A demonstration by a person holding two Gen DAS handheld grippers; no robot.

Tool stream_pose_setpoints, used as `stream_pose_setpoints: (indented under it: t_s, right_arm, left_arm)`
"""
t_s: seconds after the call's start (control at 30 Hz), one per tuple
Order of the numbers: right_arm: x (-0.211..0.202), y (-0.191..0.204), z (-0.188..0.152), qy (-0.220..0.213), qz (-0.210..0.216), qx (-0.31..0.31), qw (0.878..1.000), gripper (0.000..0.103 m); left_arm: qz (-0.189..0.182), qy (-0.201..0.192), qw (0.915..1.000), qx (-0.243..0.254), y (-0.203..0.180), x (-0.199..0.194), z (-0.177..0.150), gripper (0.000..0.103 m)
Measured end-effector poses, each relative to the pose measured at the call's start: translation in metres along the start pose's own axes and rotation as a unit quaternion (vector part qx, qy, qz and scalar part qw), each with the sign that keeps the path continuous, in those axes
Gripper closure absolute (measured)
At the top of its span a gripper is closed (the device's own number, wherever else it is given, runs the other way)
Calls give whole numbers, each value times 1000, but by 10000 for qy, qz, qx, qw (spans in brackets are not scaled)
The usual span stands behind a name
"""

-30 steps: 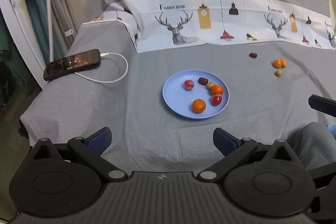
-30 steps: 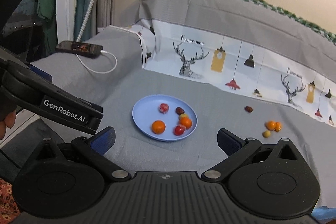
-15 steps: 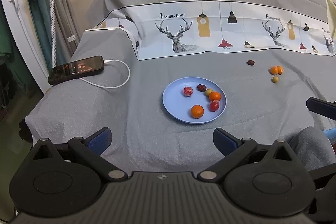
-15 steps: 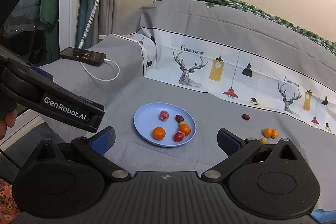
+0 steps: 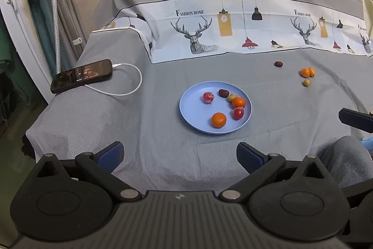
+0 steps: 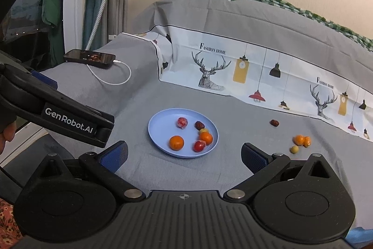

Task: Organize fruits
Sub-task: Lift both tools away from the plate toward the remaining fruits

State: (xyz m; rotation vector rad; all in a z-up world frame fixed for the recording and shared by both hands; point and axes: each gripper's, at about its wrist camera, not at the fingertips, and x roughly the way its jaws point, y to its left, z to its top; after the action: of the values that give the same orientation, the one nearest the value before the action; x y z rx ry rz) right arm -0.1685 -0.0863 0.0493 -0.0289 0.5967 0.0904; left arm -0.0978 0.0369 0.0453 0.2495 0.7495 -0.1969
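Progress looks like roughly two-thirds, judging from the layout. The blue plate (image 5: pixel 186 109) sits mid-cloth on the grey sheet (image 5: pixel 93 123) and holds six pieces: a red-pink speckled fruit (image 5: pixel 208 97), a dark date (image 5: pixel 223 93), a small yellow fruit (image 5: pixel 231 97) touching an orange (image 5: pixel 238 102), a red tomato-like fruit (image 5: pixel 238 113) just below that, and a second orange (image 5: pixel 218 120) alone near the front rim.

Left to collect: four pieces off the plate, well to its right. A dark date (image 6: pixel 274 122) lies alone; near it is a cluster of a loose orange (image 6: pixel 298 139) touching a smaller orange piece (image 6: pixel 307 141), with a small yellow fruit (image 6: pixel 294 149) just beside them.

All the fruit is small, round and smooth, so it probably rolls easily on the soft cloth.

The left gripper (image 5: pixel 179 155) has its jaws spread wide and empty, hanging back from the near edge of the plate. The right gripper (image 6: pixel 184 155) is also spread and empty, likewise short of the plate. Neither touches any fruit.

The phone (image 5: pixel 82 75) and its white cable (image 5: pixel 130 90) lie far left, out of the way.
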Motion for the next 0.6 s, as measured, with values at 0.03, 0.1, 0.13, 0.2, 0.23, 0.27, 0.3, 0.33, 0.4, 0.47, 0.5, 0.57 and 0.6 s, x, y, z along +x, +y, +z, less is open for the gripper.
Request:
stream_pose_setpoints:
  t_s: [0.03,0.1,0.13,0.2,0.23,0.27,0.3,0.33,0.4,0.47,0.5,0.57,0.6]
  right_arm:
    - [1,0,-1,18,12,17,10000,1]
    - [4,-2,-2,68,40,56,10000,1]
    - [6,-3,-2,91,54,78,9999,1]
    - [10,-5,-3,149,89,140,9998,1]
    - [11,-7,-4,177,106,175,9996,1]
    - [13,-9,-5,215,126,221,9994,1]
    - [15,-10,-6,244,141,259,9993,1]
    - [17,-12,-6,278,157,303,9990,1]
    - [21,-16,-6,340,193,387,9985,1]
    - [24,-18,-7,351,212,449,9981,1]
    - [25,-20,-7,347,205,467,9981,1]
    - [27,-25,-7,345,187,533,9978,1]
    - [29,-28,-8,347,162,584,9976,1]
  left_arm:
    - [2,20,10000,10,-1,1,0,0]
    - [7,75,10000,41,-2,5,0,0]
    - [9,104,9999,61,-3,7,-1,0]
    - [14,158,9998,103,-4,11,-1,0]
    - [17,183,9998,124,-4,13,-1,0]
    - [24,210,9997,144,-5,15,-1,0]
    - [32,238,9996,164,-6,17,-1,0]
    - [36,268,9995,182,-7,19,0,0]
    - [48,312,9993,208,-8,24,1,0]
    - [102,336,9990,277,-12,29,5,0]
    - [108,350,9989,306,-14,30,6,0]
    - [90,398,9986,343,-18,36,11,0]
    - [72,418,9986,330,-20,39,14,0]
